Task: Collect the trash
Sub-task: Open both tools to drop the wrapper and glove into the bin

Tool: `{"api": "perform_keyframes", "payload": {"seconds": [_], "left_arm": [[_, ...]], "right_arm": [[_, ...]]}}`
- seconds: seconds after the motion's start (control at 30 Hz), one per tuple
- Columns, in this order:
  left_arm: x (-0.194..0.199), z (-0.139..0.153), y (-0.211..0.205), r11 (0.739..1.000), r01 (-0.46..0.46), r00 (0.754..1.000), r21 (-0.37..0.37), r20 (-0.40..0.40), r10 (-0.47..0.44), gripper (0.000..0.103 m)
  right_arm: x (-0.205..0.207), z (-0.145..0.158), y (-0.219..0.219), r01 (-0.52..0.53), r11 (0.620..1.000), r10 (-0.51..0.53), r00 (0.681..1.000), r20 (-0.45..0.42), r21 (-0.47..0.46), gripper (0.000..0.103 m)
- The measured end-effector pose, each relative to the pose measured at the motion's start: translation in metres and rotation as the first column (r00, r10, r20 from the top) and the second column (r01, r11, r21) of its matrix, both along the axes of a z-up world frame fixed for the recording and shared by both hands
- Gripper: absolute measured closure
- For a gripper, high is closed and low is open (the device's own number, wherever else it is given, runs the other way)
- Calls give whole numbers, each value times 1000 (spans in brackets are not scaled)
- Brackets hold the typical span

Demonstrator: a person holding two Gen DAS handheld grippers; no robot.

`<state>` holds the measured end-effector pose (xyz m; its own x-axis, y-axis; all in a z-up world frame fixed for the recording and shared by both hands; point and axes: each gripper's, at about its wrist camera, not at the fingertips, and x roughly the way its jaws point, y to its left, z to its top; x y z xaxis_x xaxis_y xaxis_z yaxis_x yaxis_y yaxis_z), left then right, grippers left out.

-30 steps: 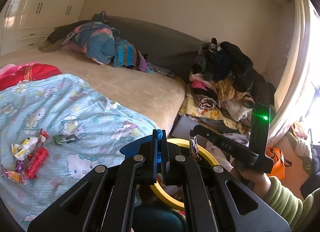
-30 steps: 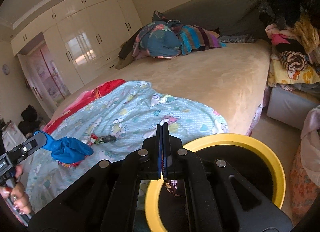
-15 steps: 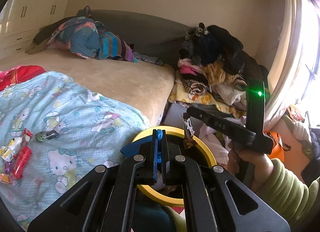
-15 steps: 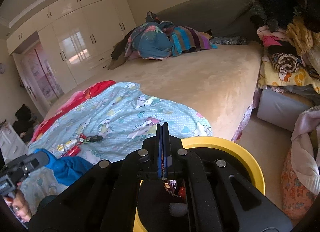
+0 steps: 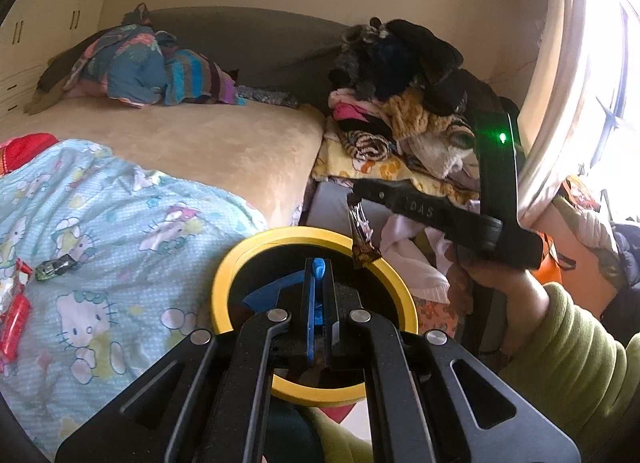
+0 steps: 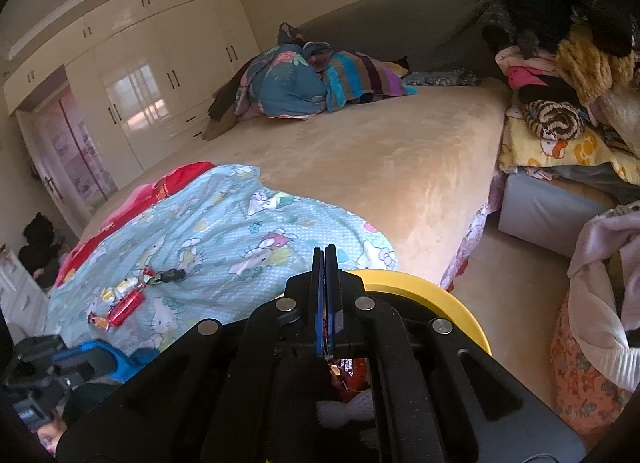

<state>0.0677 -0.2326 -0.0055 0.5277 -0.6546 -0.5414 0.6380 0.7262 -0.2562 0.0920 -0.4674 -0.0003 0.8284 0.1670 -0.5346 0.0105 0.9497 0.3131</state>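
Left gripper (image 5: 319,275) first: its fingers are pressed onto a blue scrap (image 5: 280,291), which hangs above the dark mouth of the yellow-rimmed bin (image 5: 224,287). Right gripper (image 5: 354,195) comes in from the right in the left wrist view, fingers pinching a dark snack wrapper (image 5: 362,237) that dangles down, its lower end at the bin's far rim. From the right wrist camera, the same gripper (image 6: 325,259) shows its fingers closed flat together, with the bin's yellow rim (image 6: 460,311) curving just beyond and red wrappers (image 6: 346,375) and something white lying inside.

Moving out onto the bed: more trash sits on the Hello Kitty blanket (image 6: 248,239), a loose cluster of candy wrappers (image 6: 120,303) in red and silver, and a small dark toy car (image 6: 170,276) just beside them. Beyond the blanket stretches the tan bedspread (image 6: 380,159), and at the far end a heap of striped and floral bedding (image 6: 316,83). Off to the right, a tall pile of clothes (image 5: 404,95) rises by the window.
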Motion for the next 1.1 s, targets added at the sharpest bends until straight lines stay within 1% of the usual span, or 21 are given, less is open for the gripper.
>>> {"api": "perform_keyframes", "payload": {"seconds": [0.27,0.53,0.67,0.83,1.1], "left_arm": [[-4,-17,-24,998,48,999,42,-17,-48,100],[-7,-38,-46,991,88,996,97,-44,-84,100],[-6,-47,-53,988,104,993,112,-60,-97,100],[0,-59,-60,986,111,991,125,-86,-100,100],[15,-75,-65,986,91,988,143,-133,-72,99]], "right_arm": [[1,-8,-15,22,1000,-22,1000,-13,18,103],[5,-23,-25,27,999,-26,998,-51,33,103],[7,-31,-29,31,999,-29,997,-68,37,103],[10,-43,-32,33,998,-28,995,-94,50,103],[14,-58,-32,33,997,-24,991,-131,67,103]]}}
